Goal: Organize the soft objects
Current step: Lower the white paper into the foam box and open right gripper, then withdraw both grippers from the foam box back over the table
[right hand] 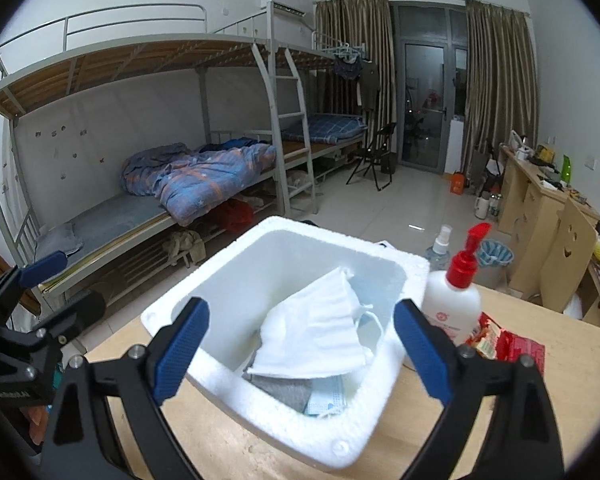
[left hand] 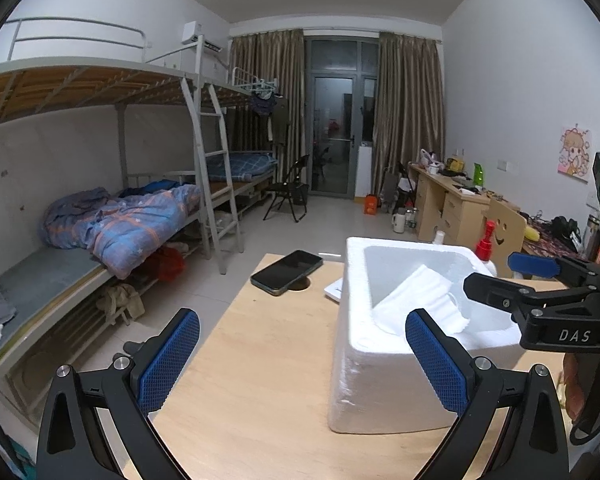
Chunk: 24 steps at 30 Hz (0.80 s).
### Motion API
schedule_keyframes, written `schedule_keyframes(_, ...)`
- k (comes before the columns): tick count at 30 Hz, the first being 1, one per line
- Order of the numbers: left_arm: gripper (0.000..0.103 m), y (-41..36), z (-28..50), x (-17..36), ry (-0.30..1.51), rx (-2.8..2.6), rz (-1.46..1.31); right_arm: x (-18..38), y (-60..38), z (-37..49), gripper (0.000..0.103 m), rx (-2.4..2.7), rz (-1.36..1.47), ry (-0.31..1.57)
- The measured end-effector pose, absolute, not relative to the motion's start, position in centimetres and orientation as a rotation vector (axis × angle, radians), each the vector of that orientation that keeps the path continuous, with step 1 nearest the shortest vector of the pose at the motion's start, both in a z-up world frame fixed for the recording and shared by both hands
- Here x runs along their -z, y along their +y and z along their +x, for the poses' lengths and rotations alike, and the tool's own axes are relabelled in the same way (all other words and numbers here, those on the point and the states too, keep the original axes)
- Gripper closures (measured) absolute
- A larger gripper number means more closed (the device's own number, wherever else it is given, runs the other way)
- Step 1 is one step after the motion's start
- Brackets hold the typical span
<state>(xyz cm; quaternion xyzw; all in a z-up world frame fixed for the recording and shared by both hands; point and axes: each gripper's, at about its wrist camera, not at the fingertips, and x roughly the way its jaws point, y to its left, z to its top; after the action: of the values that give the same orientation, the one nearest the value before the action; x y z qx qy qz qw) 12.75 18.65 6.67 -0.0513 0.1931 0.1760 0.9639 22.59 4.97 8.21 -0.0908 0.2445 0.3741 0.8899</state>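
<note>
A white foam box (right hand: pixel 340 436) stands on the wooden table (right hand: pixel 532 420). Inside it lie a white face mask (right hand: pixel 316 332), a grey cloth (right hand: pixel 284 390) and a light blue mask (right hand: pixel 326 400). My right gripper (right hand: pixel 300 352) is open and empty, hovering just above the box's near side. My left gripper (left hand: pixel 302 360) is open and empty, left of the box (left hand: pixel 380 392), which also shows the white mask (left hand: pixel 416 300). The right gripper (left hand: pixel 512 276) shows at the right of the left wrist view.
A black phone (left hand: pixel 286 272) lies on the table (left hand: pixel 268 360) beyond the left gripper. A white pump bottle with a red top (right hand: pixel 456 296), a clear spray bottle (right hand: pixel 440 248) and red packets (right hand: pixel 508 346) stand right of the box. Bunk beds line the left wall.
</note>
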Motion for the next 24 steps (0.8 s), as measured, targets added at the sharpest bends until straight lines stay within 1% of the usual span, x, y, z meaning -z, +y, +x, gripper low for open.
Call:
schedule_keyframes(7, 0.0, 16.9, 13.1, -7.1, 0.396, -0.324, -0.09, -8.7, 2.5, 21.9, 0.007, -0.743, -0.147, 0.488)
schedule_keyframes(18, 0.0, 10.7, 13.3, -7.9, 0.365, -0.177, -0.077, -8.7, -6.4, 19.5, 0.007, -0.587, -0.056, 0.443)
schedule_keyframes(24, 0.0, 6.8, 13.8, -7.9, 0.381, -0.077, -0.079, -8.4, -11.9, 17.4, 0.003, -0.448, -0.02, 0.425)
